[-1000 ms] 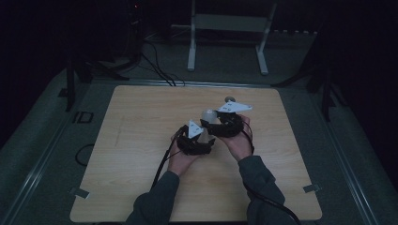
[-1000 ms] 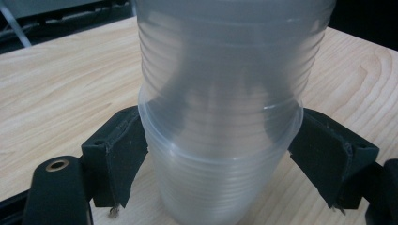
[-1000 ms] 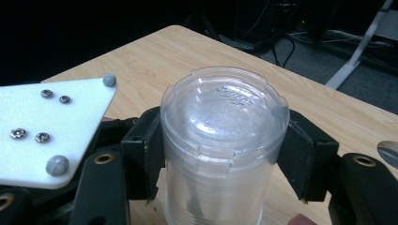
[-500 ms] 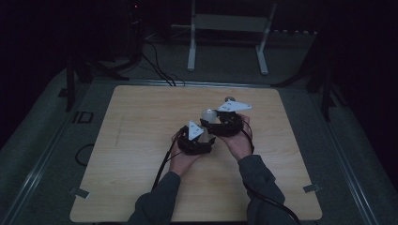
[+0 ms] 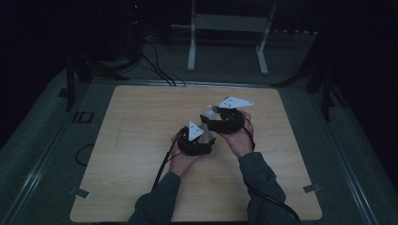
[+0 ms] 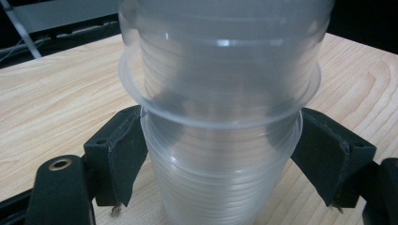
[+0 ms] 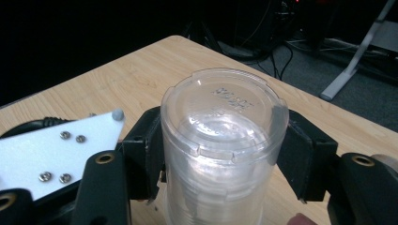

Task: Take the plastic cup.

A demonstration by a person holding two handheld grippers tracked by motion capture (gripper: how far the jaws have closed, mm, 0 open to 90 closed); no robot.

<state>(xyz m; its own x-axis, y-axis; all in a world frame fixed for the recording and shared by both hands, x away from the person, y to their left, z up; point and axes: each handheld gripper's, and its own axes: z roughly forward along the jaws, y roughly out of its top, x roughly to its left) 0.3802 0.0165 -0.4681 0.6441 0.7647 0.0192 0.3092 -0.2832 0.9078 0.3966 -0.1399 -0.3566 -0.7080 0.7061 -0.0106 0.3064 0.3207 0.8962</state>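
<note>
High view: we hold stacked clear plastic cups [image 5: 207, 114] between both grippers.
Our left gripper [image 6: 220, 164] clamps the outer cup while our right gripper [image 7: 220, 154] squeezes the inverted inner cup's base, apparently to separate them above the table [image 5: 141, 122].

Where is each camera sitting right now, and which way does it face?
High view: above the person's side, facing forward and down on the table; both forearms, left tongs and right tongs show.
Left gripper view: rides the left tongs, looking along its jaws at the clear cup stack.
Right gripper view: rides the right tongs, looking at the cups' upturned base; the left tongs' grey plate shows.
Shared: both gripper views see the cup stack and table.
</note>
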